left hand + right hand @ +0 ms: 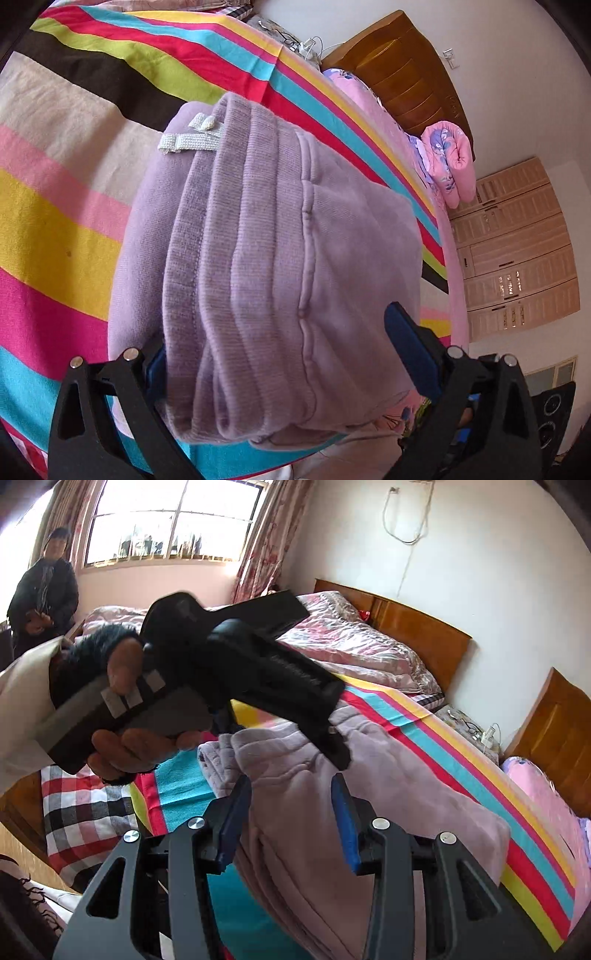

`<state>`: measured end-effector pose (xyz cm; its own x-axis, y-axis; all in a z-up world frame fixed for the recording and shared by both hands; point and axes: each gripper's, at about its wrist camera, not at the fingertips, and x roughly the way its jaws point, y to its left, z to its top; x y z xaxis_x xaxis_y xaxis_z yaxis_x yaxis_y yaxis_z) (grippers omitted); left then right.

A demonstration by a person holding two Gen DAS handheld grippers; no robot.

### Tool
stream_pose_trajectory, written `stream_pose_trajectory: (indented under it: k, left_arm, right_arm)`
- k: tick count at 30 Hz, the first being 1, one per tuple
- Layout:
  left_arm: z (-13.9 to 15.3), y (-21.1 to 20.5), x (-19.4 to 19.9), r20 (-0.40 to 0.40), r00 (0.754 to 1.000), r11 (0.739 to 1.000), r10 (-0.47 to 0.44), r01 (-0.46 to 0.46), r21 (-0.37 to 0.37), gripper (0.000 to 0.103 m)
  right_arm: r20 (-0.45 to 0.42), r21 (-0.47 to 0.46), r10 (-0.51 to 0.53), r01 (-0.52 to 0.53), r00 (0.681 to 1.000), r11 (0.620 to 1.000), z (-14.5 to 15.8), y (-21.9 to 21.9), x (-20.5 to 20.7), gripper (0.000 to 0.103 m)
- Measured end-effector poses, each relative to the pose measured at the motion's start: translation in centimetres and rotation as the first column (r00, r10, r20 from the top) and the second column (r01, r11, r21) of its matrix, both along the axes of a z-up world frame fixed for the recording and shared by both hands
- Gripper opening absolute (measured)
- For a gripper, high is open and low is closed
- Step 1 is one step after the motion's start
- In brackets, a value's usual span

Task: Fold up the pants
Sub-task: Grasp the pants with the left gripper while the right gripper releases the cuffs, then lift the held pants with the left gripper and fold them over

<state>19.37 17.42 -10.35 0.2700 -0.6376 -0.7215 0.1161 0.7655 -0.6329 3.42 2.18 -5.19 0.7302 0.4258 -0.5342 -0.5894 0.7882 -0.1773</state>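
I am reading the fold as nearly finished. The pants (266, 258) are lying on the striped sheet (74, 184) as a thick lilac bundle, several layers stacked, with the ribbed waistband and the white drawstring (192, 142) showing on top.

The left gripper (284, 354) is straddling the near end of the bundle with its jaws spread wide. One blue pad (406, 354) is standing clear beside the cloth; the other is mostly hidden behind the fabric edge, so I cannot tell whether it is touching. I am judging this claw as open, not gripping.

The right gripper (291, 819) is hovering over the pants (369, 794) in its own view, jaws partly apart, with cloth visible behind the gap but neither pad pressing on it. I am treating it as open too.

What is left, as I judge it: perhaps one last squeeze or squaring of the bundle edges, since the end nearest the left hand (122, 716) is looking uneven.
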Motion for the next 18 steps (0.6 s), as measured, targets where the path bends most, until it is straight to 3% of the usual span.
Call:
stream_pose_trajectory:
  k: [1,3,7,9,12,15,18]
  left_arm:
    - [0.0,-0.2,-0.1,0.007,1.0,1.0,0.0,0.0,0.021,0.092]
    - [0.0,-0.1,0.0,0.019,1.0,0.999,0.003,-0.004,0.038,0.086]
    - [0.0,1.2,-0.4,0.027,1.0,0.997,0.015,-0.018,0.077,0.068]
    - [0.2,1.6,-0.4,0.025,1.0,0.994,0.012,-0.014,0.109,0.054]
    - [1.0,1.4,-0.3,0.045,0.999,0.991,-0.003,-0.004,0.134,0.029]
    - [2.8,0.5,-0.7,0.087,0.996,0.983,-0.014,-0.002,0.182,0.022]
    - [4.8,0.1,-1.2,0.128,0.992,0.984,-0.017,-0.006,0.177,0.02]
  right_arm:
    - [0.0,0.028,-0.047,0.047,0.999,0.998,0.3,-2.5,-0.6,0.066]
    - [-0.041,0.073,-0.144,0.147,0.989,0.986,-0.3,-7.4,-1.8,0.076]
    - [-0.201,0.069,-0.292,0.31,0.935,0.948,-4.7,-13.7,-3.9,0.077]
    - [-0.24,0.06,-0.288,0.31,0.927,0.949,-6.5,-14.3,-4.9,0.077]
    - [-0.209,0.016,-0.331,0.341,0.92,0.94,-7.7,-14.0,-5.0,0.077]
    - [-0.188,0.042,-0.375,0.389,0.908,0.92,-7.9,-14.4,-4.4,0.077]
    - [-0.155,-0.014,-0.382,0.385,0.911,0.923,-8.4,-13.5,-3.7,0.077]
